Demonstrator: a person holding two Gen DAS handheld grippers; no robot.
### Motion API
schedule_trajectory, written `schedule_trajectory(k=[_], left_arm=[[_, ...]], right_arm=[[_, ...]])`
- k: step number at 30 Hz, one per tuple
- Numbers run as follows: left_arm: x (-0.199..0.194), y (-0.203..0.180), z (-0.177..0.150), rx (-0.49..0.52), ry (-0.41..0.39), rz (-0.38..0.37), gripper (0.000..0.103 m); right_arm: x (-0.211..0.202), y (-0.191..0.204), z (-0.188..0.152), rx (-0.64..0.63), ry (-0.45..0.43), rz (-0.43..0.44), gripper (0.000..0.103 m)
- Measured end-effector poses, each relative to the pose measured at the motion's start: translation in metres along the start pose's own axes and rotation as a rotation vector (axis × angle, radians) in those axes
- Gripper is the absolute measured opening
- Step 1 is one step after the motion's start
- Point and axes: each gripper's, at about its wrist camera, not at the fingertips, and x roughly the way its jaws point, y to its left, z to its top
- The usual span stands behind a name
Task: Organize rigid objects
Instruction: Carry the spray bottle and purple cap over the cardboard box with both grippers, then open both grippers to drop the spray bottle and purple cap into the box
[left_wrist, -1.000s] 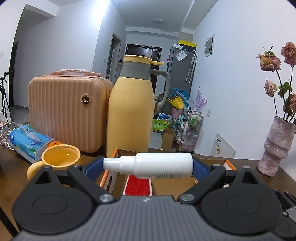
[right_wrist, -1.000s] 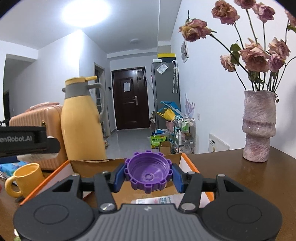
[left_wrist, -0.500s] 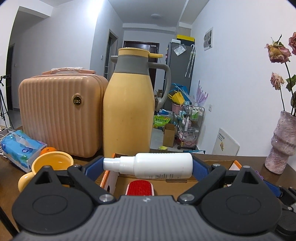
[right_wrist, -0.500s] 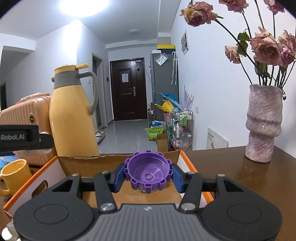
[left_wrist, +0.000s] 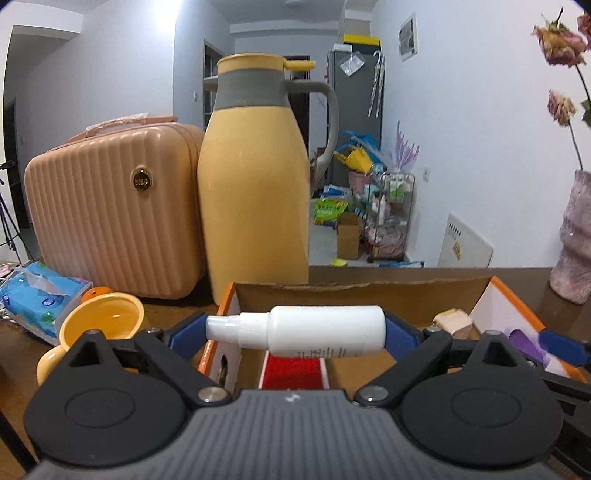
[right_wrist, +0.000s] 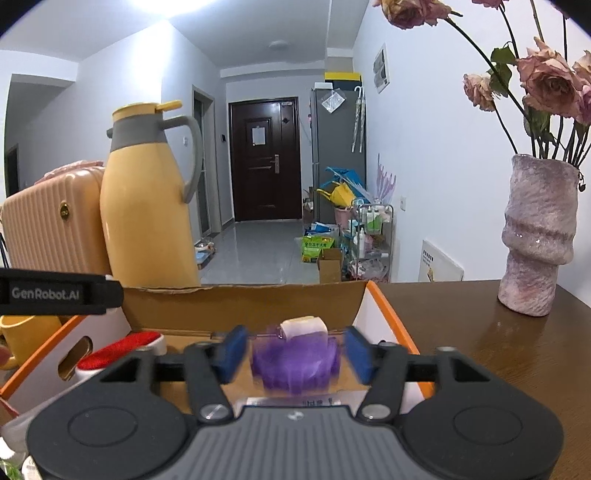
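Two hand-held grippers show over an open cardboard box (left_wrist: 369, 291) with orange edges that stands on a dark wooden tabletop (right_wrist: 480, 332). The left hand-held gripper (left_wrist: 295, 330) is closed on a white spray bottle (left_wrist: 310, 330), which lies crosswise between its blue pads (left_wrist: 188, 330), nozzle toward the left, above the near left part of the box. Below the bottle, inside the box, lies a red brush (left_wrist: 293, 371) with a white rim.

The right hand-held gripper (right_wrist: 293, 354) has its pads (right_wrist: 231, 352) spread apart, clear of a purple ridged cap (right_wrist: 295, 367) that sits blurred between them, low inside the box; the pads do not touch it. A small cream-coloured block (right_wrist: 304, 326) lies just behind the cap on the box floor. Some printed white packaging lies under the near edge of the cap, partly hidden.

Behind the box stands a tall yellow jug (left_wrist: 255, 192) with a grey collar and handle, and beside it, to the left, a ribbed peach case (left_wrist: 110, 210). A yellow mug (left_wrist: 99, 332) sits left of the box, with a blue pack of tissues (left_wrist: 40, 295) further left. A pinkish vase (right_wrist: 535, 236) of dried roses stands on the tabletop to the right, well apart from the box.
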Motion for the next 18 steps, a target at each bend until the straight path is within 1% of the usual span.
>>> schedule_trajectory(k=[2,4,11,16,18], left_arm=[[-0.001,0.000,0.000,0.002,-0.001,0.014,0.103],[-0.001,0.001,0.000,0.000,0.001,0.027,0.103],[0.000,0.009,0.002,-0.034,0.016,0.025,0.103],[-0.010,0.011,0.002,-0.043,-0.007,0.026,0.103],[-0.019,0.014,0.001,-0.060,-0.027,0.012,0.103]], right_arm=[[-0.003,0.001,-0.001,0.003,-0.023,-0.015,0.099],[-0.007,0.002,-0.001,-0.005,-0.047,-0.031,0.100],[-0.006,0.002,-0.002,0.000,-0.031,-0.040,0.103],[-0.013,-0.001,0.001,0.045,-0.017,0.001,0.103],[-0.019,0.001,0.002,0.043,-0.026,-0.002,0.103]])
